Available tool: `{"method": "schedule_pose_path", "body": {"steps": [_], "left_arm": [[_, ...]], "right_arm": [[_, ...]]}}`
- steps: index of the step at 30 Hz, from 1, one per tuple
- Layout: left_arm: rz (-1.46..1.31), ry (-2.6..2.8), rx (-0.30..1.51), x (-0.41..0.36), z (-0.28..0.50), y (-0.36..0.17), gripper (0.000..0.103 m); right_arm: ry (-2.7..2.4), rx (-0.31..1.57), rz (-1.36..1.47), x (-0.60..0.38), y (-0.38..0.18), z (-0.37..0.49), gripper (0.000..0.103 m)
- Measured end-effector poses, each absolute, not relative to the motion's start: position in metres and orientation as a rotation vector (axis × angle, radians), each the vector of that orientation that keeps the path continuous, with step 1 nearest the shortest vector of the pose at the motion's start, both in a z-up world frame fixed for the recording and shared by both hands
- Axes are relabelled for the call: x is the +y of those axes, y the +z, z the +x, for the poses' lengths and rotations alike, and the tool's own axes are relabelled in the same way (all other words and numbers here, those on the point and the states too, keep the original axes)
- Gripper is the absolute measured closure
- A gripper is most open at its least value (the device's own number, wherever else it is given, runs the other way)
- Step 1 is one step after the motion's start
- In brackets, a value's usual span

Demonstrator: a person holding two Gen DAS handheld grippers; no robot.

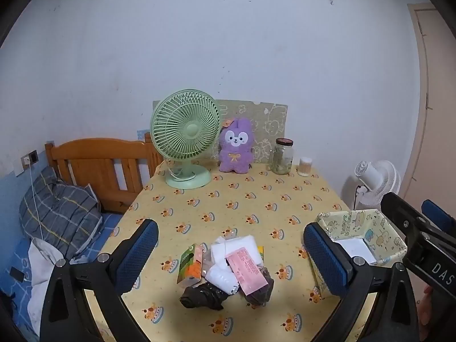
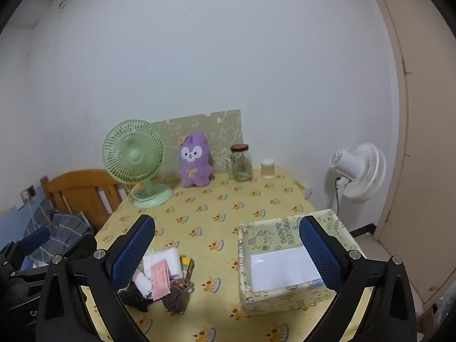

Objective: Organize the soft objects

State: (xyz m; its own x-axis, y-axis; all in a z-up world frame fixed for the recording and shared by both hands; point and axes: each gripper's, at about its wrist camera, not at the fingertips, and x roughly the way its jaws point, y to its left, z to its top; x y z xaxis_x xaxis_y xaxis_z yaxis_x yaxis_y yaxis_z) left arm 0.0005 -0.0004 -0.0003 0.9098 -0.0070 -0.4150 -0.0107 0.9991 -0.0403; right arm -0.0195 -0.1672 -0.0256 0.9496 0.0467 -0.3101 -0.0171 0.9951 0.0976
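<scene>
A pile of soft items (image 1: 228,270) lies on the yellow tablecloth: white packets, a pink packet, a green-orange pack and dark bundles. It also shows in the right wrist view (image 2: 161,282). An open patterned box (image 1: 362,242) stands to the right of it, with a white bottom; it also shows in the right wrist view (image 2: 287,262). My left gripper (image 1: 230,253) is open above the pile, empty. My right gripper (image 2: 226,253) is open and empty, between pile and box.
A green desk fan (image 1: 185,139), a purple plush rabbit (image 1: 236,146), a glass jar (image 1: 281,156) and a small white cup (image 1: 304,166) stand at the table's far edge by the wall. A bed with a wooden headboard (image 1: 99,165) is on the left. A white floor fan (image 2: 359,171) stands on the right.
</scene>
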Motion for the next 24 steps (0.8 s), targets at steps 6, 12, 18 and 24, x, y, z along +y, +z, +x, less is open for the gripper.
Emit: {"method": "schedule_pose_path", "body": {"steps": [6, 12, 18, 24], "left_arm": [[-0.013, 0.001, 0.426, -0.007, -0.008, -0.002, 0.0], [-0.019, -0.005, 0.434, -0.01, -0.016, -0.001, 0.0], [-0.011, -0.016, 0.463, -0.008, 0.002, -0.002, 0.001], [-0.005, -0.022, 0.461, -0.01, 0.002, -0.003, 0.001]], "right_arm": [[0.008, 0.329, 0.049, -0.165, -0.03, -0.02, 0.001], [0.004, 0.331, 0.046, -0.165, -0.027, -0.023, 0.001], [-0.01, 0.338, 0.049, -0.165, -0.025, -0.023, 0.001], [-0.016, 0.339, 0.049, -0.165, -0.026, -0.023, 0.001]]}}
